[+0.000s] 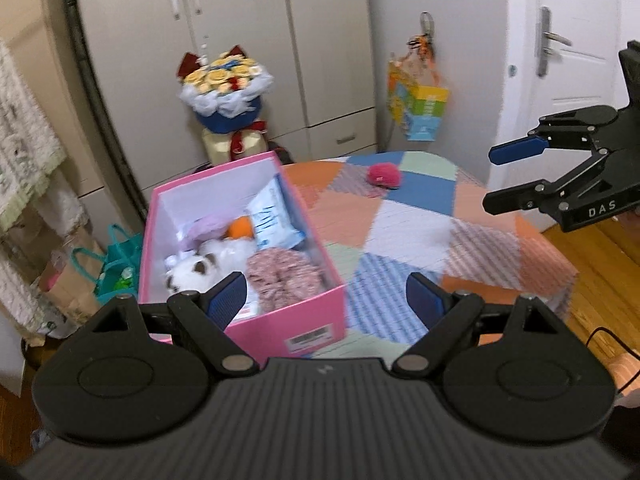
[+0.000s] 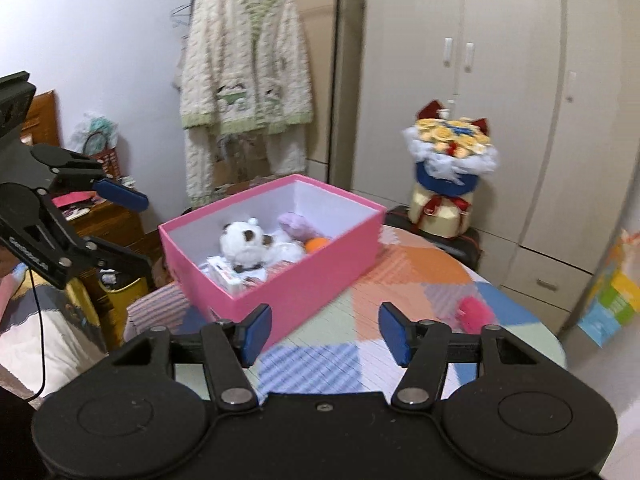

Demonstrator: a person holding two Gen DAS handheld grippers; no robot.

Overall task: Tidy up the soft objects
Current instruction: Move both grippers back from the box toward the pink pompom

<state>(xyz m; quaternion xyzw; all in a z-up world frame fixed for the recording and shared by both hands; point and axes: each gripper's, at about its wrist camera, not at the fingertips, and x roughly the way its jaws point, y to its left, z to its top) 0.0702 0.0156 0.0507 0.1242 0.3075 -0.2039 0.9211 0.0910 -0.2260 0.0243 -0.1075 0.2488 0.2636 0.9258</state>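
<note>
Hovering w/ jaws apart & empty: left hand-held gripper (image 1: 326, 296), right hand-held gripper (image 2: 326, 334), near pink box (image 1: 296, 312)

bouquet (image 1: 224, 84) by wardrobe (image 1: 240, 40); gift bag (image 1: 418, 110) hanging; cardigan (image 2: 244, 64) hanging

The left gripper (image 1: 326, 300) hangs with jaws wide and empty over the near edge of the patchwork-covered table (image 1: 416, 216). A pink box (image 1: 280, 320) of plush toys (image 1: 200, 268) sits at its left edge; a pink pompom (image 1: 385, 175) lies near the far edge. The right gripper (image 1: 496, 178) hovers empty at right.
</note>
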